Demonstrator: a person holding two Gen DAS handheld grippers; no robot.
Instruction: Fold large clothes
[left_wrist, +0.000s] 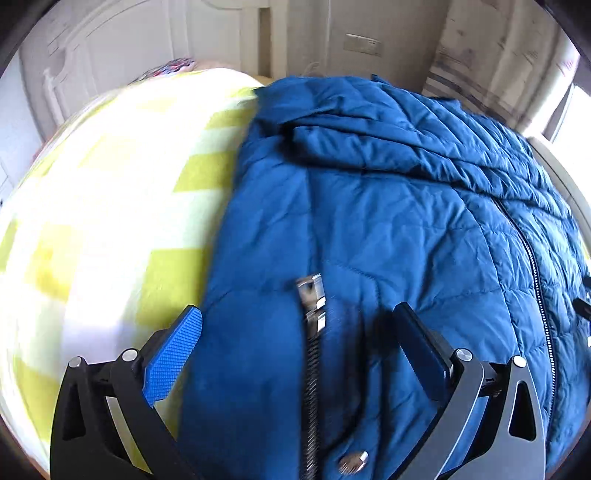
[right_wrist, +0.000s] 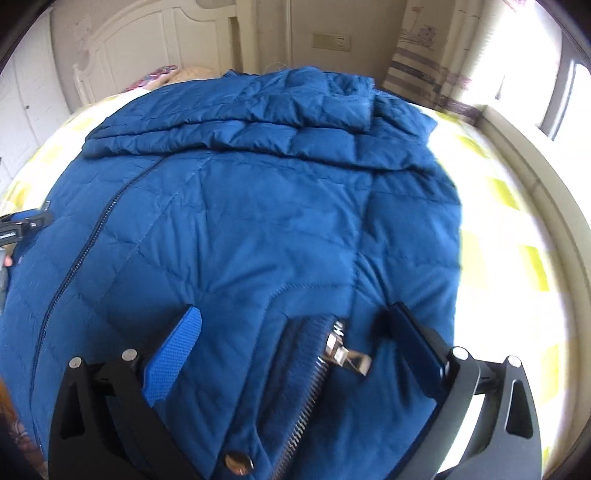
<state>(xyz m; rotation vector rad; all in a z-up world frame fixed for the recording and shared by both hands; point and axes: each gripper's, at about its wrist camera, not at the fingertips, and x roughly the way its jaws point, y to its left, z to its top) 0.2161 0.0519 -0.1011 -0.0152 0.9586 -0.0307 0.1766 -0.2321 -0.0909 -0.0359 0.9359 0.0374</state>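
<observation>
A large blue quilted puffer jacket (left_wrist: 388, 221) lies spread on a bed, front up, its sleeves folded across the far part (right_wrist: 258, 122). My left gripper (left_wrist: 297, 317) is open, hovering low over the jacket's left edge, straddling a pocket zipper with a silver pull (left_wrist: 312, 295). My right gripper (right_wrist: 295, 314) is open over the jacket's right side, above another pocket zipper pull (right_wrist: 347, 354) and a snap button (right_wrist: 238, 461). The centre zipper (right_wrist: 85, 251) runs up the jacket. The left gripper shows at the right wrist view's left edge (right_wrist: 22, 225).
The bed has a yellow-green and white checked cover (left_wrist: 110, 229). A white headboard (right_wrist: 147, 44) and a patterned pillow (right_wrist: 159, 74) are at the far end. A curtain (right_wrist: 424, 55) and bright window (right_wrist: 554, 74) are on the right.
</observation>
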